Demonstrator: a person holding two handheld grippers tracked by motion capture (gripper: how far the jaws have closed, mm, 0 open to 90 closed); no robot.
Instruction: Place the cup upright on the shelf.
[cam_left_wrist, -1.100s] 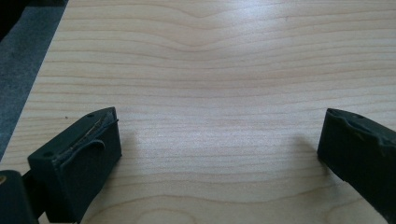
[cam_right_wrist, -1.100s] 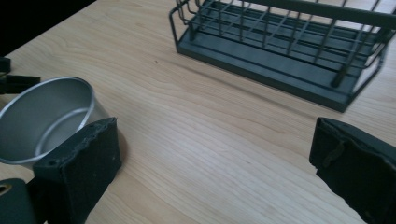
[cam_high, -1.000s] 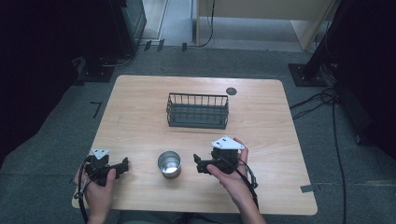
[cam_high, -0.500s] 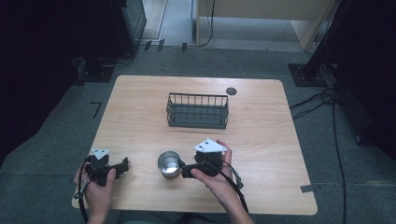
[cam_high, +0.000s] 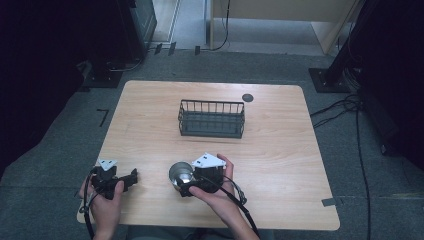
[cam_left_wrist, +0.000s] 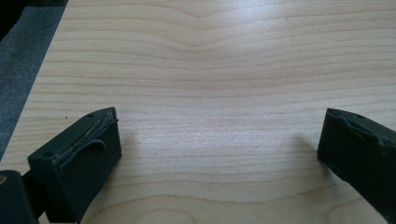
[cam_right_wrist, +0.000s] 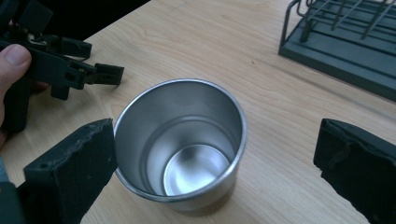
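A shiny steel cup (cam_high: 180, 173) stands upright near the table's front edge. My right gripper (cam_high: 187, 184) reaches it from the right. In the right gripper view the cup (cam_right_wrist: 187, 140) stands between the jaws of my right gripper (cam_right_wrist: 215, 154). One pad (cam_right_wrist: 79, 163) sits right at the cup's rim and the other stays well clear. These jaws have just been opening, and they are open. My left gripper (cam_high: 131, 176) rests at the front left. In its own view my left gripper (cam_left_wrist: 219, 144) is open over bare wood.
A dark wire basket (cam_high: 212, 119) stands at the middle of the wooden table (cam_high: 280, 150), beyond the cup. A small dark disc (cam_high: 247, 97) lies near the far edge. The left gripper (cam_right_wrist: 93, 74) also appears beyond the cup in the right gripper view.
My right gripper has moved left across the table to the cup, so its jaws now straddle it. The left hand and the cup have stayed put.
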